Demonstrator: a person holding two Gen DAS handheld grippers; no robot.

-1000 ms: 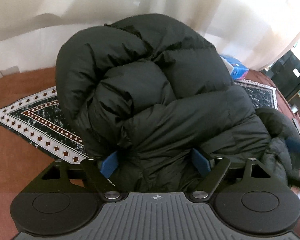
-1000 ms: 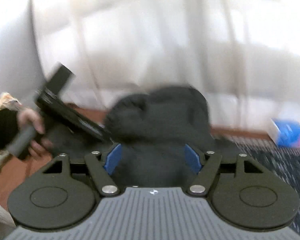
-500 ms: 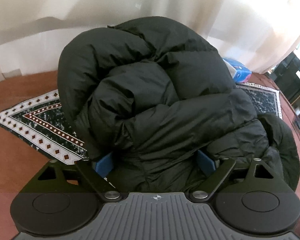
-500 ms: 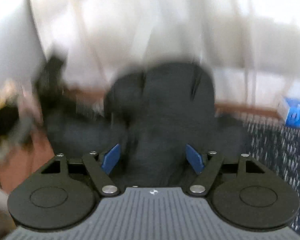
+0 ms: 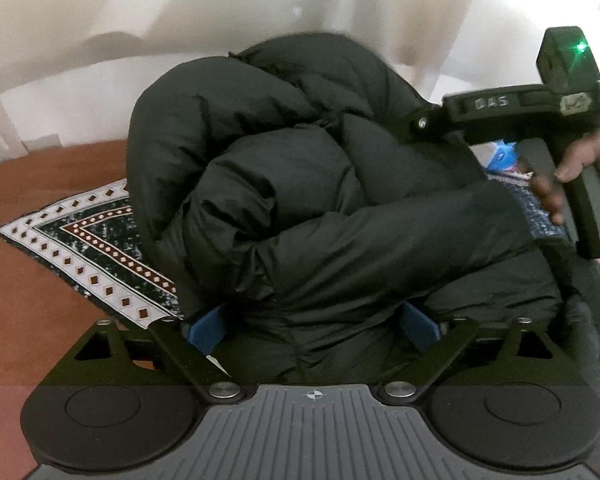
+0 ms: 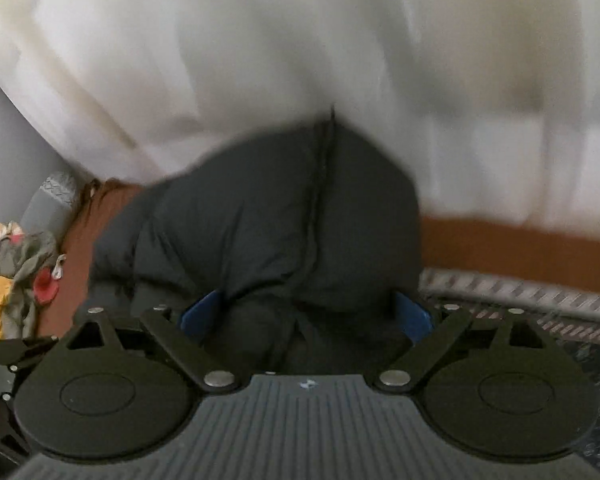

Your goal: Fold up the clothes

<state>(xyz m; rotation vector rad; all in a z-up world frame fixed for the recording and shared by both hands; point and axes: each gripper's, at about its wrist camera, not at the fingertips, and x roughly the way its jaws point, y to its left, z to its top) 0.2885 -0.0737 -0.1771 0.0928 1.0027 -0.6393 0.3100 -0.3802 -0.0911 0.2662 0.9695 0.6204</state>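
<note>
On the patterned rug (image 5: pixel 100 256): one black puffer jacket (image 5: pixel 300 208), bunched. Two grippers, left gripper (image 5: pixel 314 324) and right gripper (image 6: pixel 306 314), both spread wide around jacket folds.

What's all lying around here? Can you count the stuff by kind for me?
Black puffer jacket: 1
Patterned rug: 1
Blue packet: 1
Heap of other clothes: 1
Hand-held tools: 2, left tool, right tool
Total: 6

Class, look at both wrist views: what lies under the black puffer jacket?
Under the black puffer jacket a patterned rug shows on the brown floor. How far the rug runs beneath it is covered.
</note>
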